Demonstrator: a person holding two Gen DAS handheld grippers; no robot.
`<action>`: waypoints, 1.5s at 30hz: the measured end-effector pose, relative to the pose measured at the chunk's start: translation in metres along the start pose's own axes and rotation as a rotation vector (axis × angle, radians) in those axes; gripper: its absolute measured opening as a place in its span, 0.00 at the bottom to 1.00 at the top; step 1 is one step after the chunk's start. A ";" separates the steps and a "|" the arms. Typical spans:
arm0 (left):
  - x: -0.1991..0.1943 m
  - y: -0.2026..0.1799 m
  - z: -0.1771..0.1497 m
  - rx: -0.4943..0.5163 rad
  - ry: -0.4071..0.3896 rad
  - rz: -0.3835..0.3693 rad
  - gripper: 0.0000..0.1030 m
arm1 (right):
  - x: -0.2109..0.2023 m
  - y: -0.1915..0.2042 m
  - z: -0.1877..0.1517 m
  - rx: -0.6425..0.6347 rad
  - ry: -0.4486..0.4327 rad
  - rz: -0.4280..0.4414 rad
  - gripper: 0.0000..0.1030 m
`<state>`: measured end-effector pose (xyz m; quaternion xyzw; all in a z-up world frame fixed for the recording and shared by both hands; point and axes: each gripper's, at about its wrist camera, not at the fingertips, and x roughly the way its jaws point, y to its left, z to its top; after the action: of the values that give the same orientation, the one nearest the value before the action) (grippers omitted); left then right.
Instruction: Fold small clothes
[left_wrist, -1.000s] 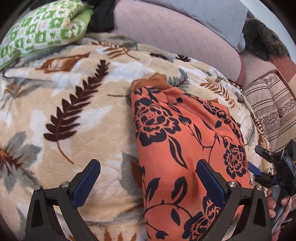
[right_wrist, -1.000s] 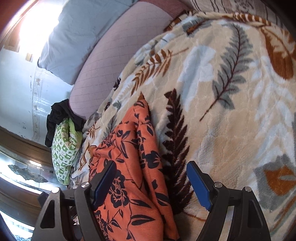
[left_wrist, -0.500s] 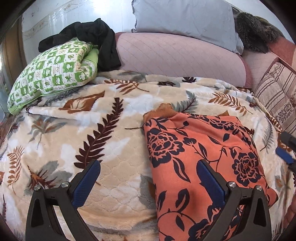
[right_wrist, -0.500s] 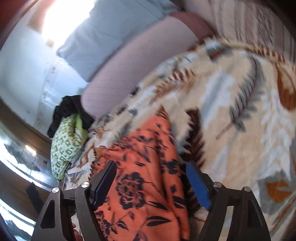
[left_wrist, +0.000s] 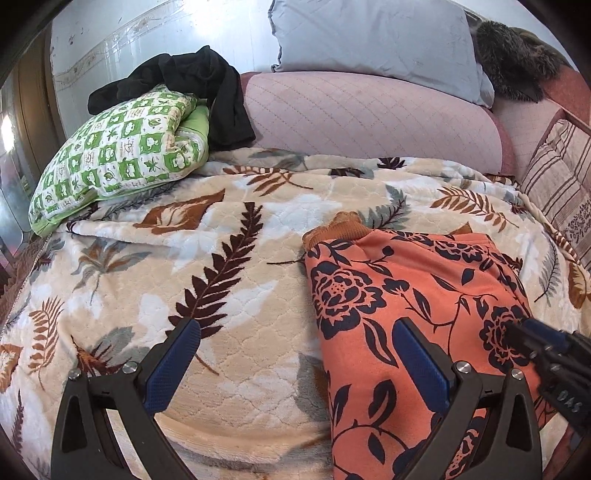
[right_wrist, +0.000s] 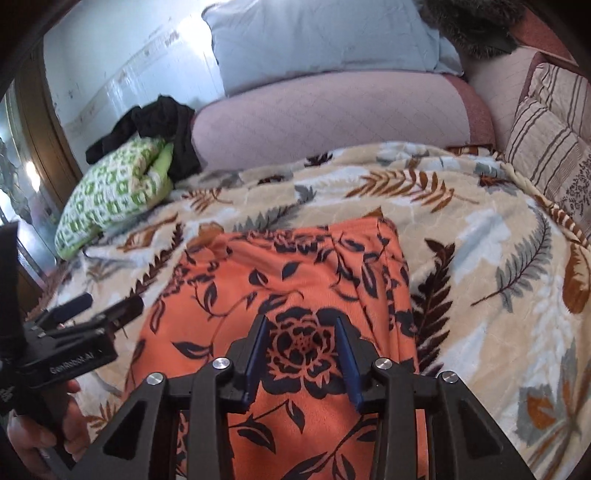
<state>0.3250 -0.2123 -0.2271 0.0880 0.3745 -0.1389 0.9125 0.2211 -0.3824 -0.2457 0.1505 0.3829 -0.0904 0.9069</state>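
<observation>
A leaf-patterned blanket (left_wrist: 240, 302) covered the bed, with a pink quilted bolster (left_wrist: 369, 118) along its far edge. The folded orange floral garment (left_wrist: 413, 302) lay on the blanket's near right part. A green checked pillow (left_wrist: 114, 162) sat far left. The left gripper (left_wrist: 295, 365) hovered with jaws wide apart; the right gripper (right_wrist: 301, 354), jaws partly apart, hung over the garment.

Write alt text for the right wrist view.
An orange floral garment lies folded on a leaf-print blanket, with the open right gripper hovering over it. The left gripper shows at the left edge; a green checked pillow sits behind.
</observation>
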 end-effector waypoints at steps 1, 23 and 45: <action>0.000 0.000 0.000 0.002 0.001 -0.002 1.00 | 0.006 -0.001 -0.002 0.000 0.025 -0.012 0.38; 0.015 -0.013 -0.009 0.013 0.074 -0.045 1.00 | -0.017 0.008 0.005 -0.090 -0.057 -0.183 0.45; 0.016 -0.005 -0.007 -0.044 0.111 -0.129 1.00 | -0.019 0.004 0.006 -0.076 -0.071 -0.202 0.45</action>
<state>0.3301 -0.2180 -0.2434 0.0511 0.4325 -0.1839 0.8812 0.2129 -0.3793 -0.2275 0.0734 0.3667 -0.1723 0.9113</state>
